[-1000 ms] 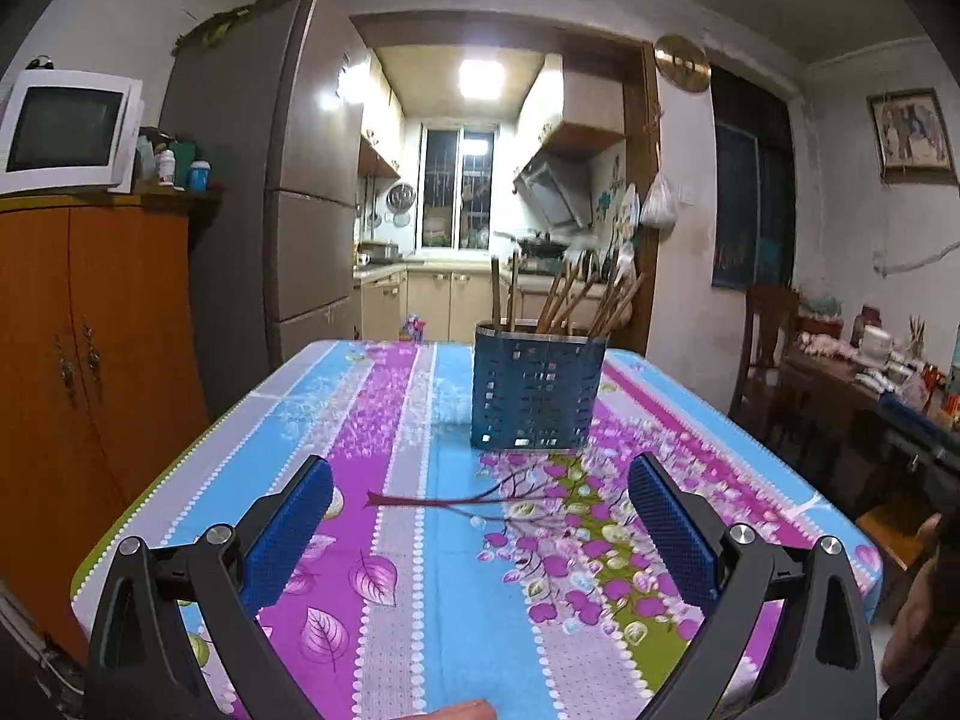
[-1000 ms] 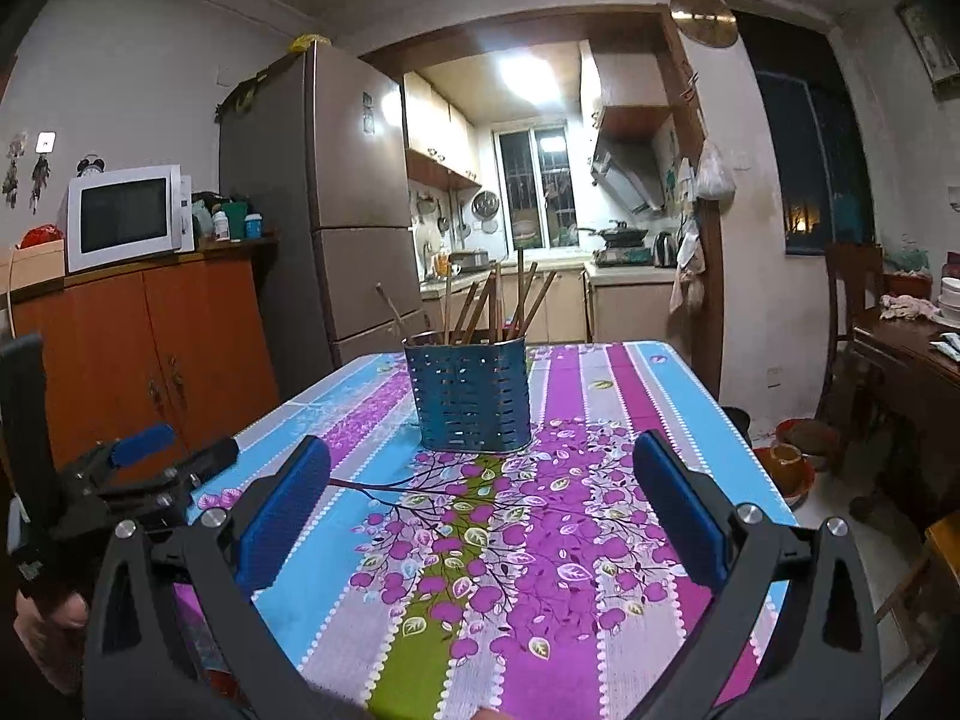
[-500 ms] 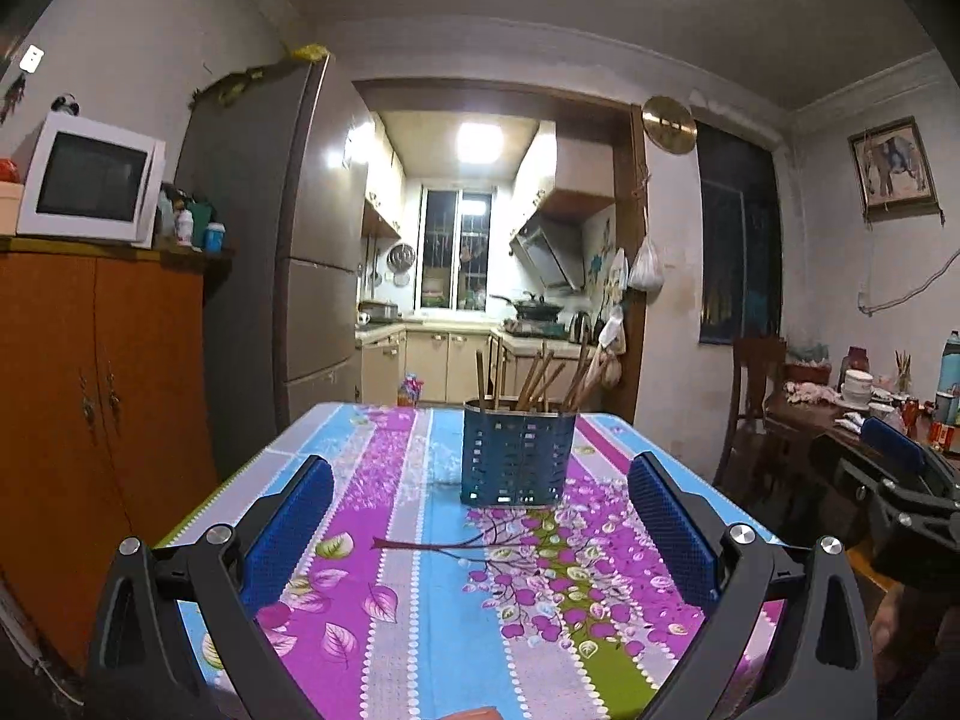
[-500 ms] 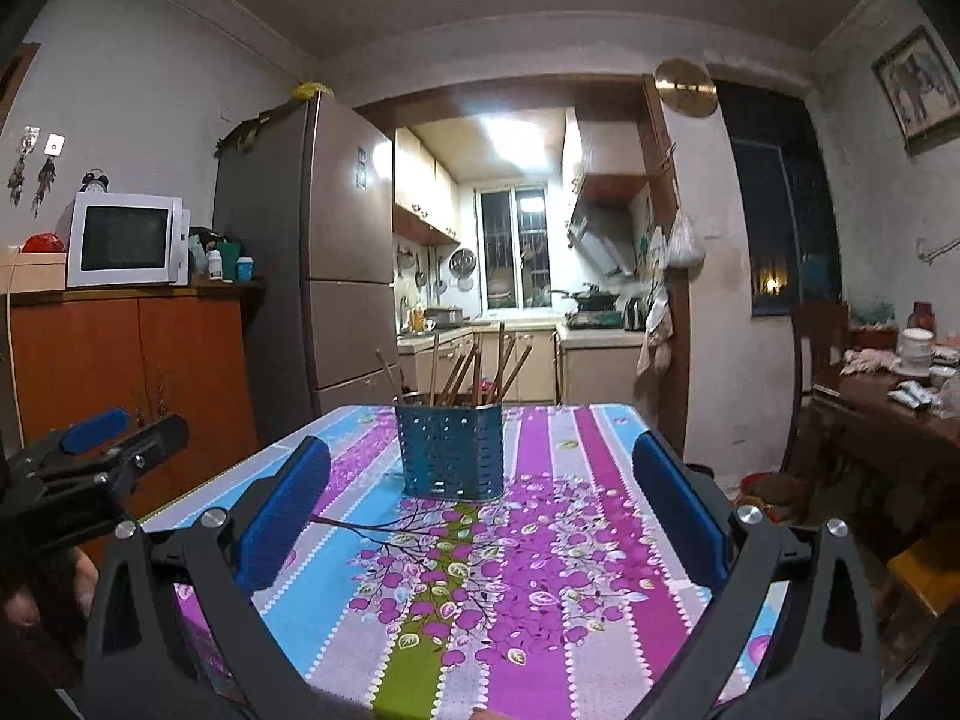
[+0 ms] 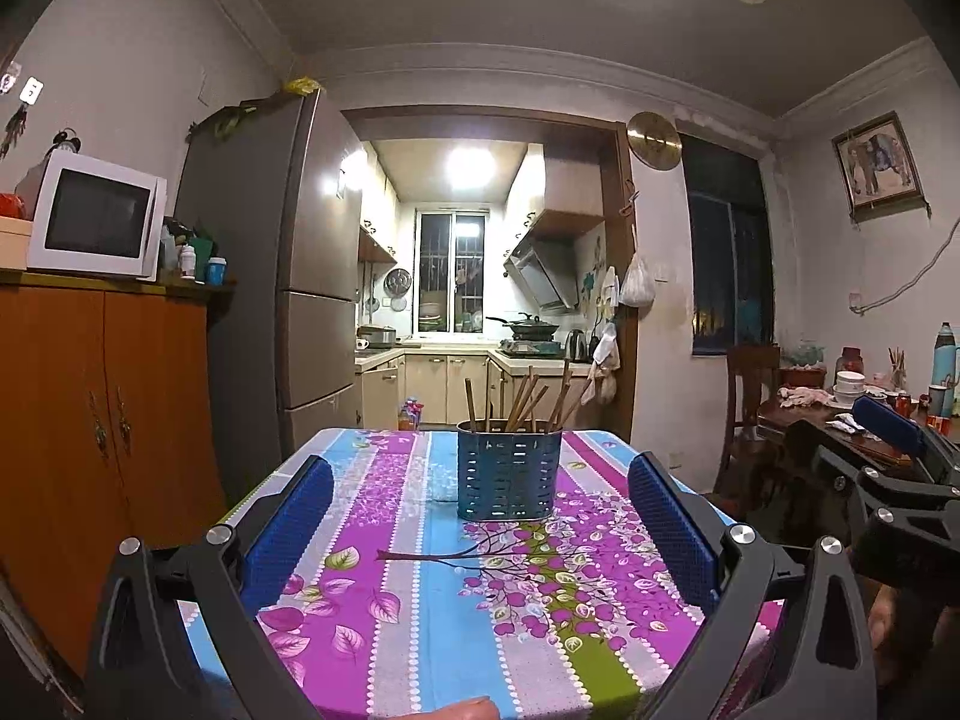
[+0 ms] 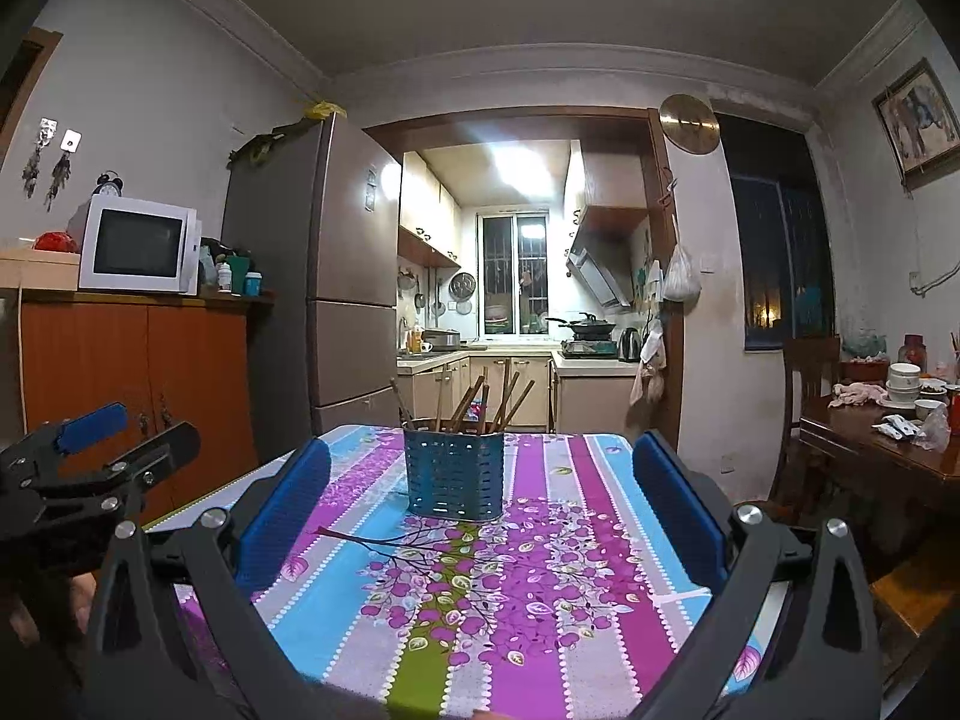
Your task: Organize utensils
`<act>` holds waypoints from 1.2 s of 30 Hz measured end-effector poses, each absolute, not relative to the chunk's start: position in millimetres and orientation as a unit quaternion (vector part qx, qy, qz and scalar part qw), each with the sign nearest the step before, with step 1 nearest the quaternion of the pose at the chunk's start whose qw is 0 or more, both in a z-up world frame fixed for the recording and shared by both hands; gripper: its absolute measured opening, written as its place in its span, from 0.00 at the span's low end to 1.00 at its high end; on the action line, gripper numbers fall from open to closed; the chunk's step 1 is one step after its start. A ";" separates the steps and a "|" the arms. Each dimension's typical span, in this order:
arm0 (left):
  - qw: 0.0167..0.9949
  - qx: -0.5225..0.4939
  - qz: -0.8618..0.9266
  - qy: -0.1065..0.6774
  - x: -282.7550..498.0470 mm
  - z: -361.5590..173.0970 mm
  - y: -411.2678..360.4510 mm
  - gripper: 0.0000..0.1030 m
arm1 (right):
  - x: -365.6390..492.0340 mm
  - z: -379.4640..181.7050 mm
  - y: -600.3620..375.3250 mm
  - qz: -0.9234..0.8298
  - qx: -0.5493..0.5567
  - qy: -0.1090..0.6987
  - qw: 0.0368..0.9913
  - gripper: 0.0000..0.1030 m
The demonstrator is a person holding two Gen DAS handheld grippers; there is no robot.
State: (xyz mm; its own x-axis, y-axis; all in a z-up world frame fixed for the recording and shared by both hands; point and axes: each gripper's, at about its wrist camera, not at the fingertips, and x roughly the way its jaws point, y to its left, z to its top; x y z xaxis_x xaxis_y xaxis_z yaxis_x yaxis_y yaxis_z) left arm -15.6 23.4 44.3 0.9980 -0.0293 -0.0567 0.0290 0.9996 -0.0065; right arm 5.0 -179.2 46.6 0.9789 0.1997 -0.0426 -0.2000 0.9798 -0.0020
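Note:
A blue perforated utensil holder (image 5: 509,471) (image 6: 453,475) stands near the far end of a table with a striped floral cloth (image 5: 420,600) (image 6: 540,588). Several wooden chopsticks (image 5: 528,399) (image 6: 474,399) stick up out of it. My left gripper (image 5: 480,534) is open and holds nothing; it hovers over the near end of the table, well short of the holder. My right gripper (image 6: 480,516) is open and holds nothing too, at a similar distance. Each gripper shows at the edge of the other's view.
An orange wooden cabinet (image 5: 102,420) with a microwave (image 5: 96,222) stands left of the table, a tall fridge (image 5: 288,300) behind it. A cluttered dark wooden table (image 6: 882,438) and a chair (image 5: 750,396) stand on the right. A kitchen doorway lies beyond.
Both grippers have drawn back and tilted up, so the holder looks smaller and farther away and more ceiling shows. Both stay open.

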 end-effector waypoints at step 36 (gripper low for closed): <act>0.999 0.000 -0.018 0.051 12.5 39.3 21.0 0.95 | 12.6 46.3 -180.0 0.106 -0.002 0.034 0.994 0.95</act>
